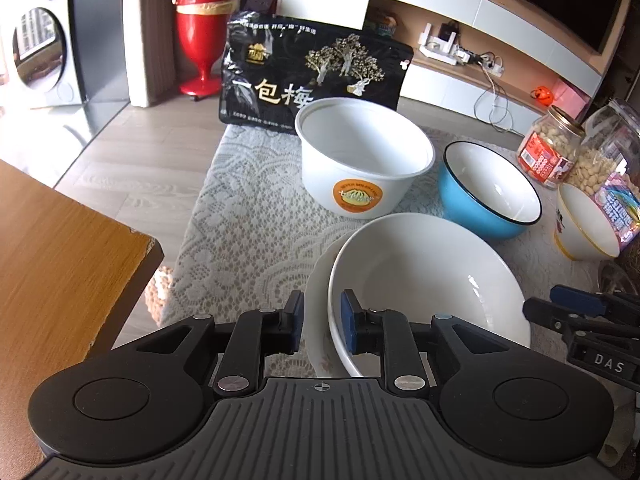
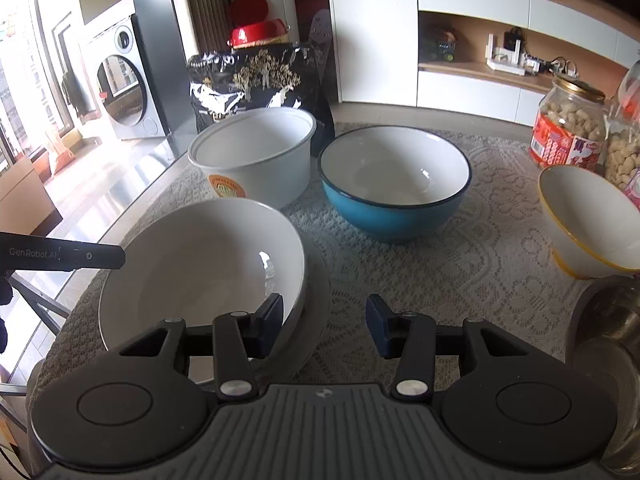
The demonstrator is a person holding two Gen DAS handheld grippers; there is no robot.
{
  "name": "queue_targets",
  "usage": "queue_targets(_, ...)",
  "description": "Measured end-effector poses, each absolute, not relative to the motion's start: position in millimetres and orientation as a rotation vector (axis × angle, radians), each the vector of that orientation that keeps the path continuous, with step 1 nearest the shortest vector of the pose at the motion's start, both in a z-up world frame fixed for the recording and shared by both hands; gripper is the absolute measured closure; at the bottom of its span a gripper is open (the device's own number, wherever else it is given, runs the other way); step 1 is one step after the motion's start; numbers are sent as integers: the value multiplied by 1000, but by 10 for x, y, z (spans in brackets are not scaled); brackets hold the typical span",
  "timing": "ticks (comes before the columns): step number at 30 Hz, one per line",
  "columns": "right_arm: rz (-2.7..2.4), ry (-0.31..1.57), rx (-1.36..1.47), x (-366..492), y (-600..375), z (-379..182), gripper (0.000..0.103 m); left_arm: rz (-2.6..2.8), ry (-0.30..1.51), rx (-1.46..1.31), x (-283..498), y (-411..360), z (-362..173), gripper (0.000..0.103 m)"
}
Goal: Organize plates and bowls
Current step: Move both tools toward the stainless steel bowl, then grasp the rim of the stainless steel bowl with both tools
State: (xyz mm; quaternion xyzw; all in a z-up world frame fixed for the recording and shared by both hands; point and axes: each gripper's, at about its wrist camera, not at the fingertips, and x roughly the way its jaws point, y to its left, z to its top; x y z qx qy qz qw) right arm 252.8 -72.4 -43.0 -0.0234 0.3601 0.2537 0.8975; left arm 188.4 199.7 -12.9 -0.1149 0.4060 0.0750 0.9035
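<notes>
A wide white bowl (image 1: 424,276) sits tilted on a white plate (image 1: 318,320) at the near side of the lace-covered table. My left gripper (image 1: 322,318) straddles their near rims, one pad outside the plate and one inside the bowl; the jaws are narrow, and I cannot tell if they pinch. My right gripper (image 2: 326,320) is open, its left finger over the bowl's (image 2: 200,276) right rim above the plate (image 2: 316,320). Behind stand a white tub (image 2: 256,156), a blue bowl (image 2: 394,184) and a yellow-rimmed bowl (image 2: 592,220).
A black snack bag (image 1: 312,76) stands at the table's far edge. Two jars of peanuts (image 1: 548,148) stand at the right, a glass object (image 2: 604,360) near right. A wooden surface (image 1: 60,264) lies left of the table.
</notes>
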Motion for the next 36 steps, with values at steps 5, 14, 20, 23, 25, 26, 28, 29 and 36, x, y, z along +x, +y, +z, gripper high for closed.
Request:
queue_targets(5, 419, 531, -19, 2224, -1213, -221, 39, 178, 746, -190, 1847, 1706, 118, 81)
queue_targets(14, 139, 563, 15, 2034, -2382, -345, 33, -277, 827, -210, 2205, 371, 14, 81)
queue_targets(20, -42, 619, 18, 2037, -2981, -609, 34, -417, 900, -325, 2566, -308, -389, 81)
queue_targets(23, -66, 658, 24, 2181, -3128, -686, 42, -379, 946, -386, 2726, -464, -550, 81)
queue_targets(25, -58, 689, 37, 2317, -3176, -744, 44, -341, 994, -421, 2853, -520, -658, 81)
queue_targets(26, -53, 707, 45, 2382, -3193, -773, 44, -331, 1003, -430, 2890, -540, -696, 80)
queue_targets(28, -34, 744, 63, 2513, -3198, -825, 46, -323, 1004, -427, 2951, -596, -754, 80)
queue_targets(29, -17, 762, 73, 2575, -3196, -849, 48, -322, 1004, -418, 2971, -623, -772, 80)
queue_targets(36, 38, 875, 37, 2972, -3110, -972, 50, -339, 991, -284, 3075, -830, -871, 80)
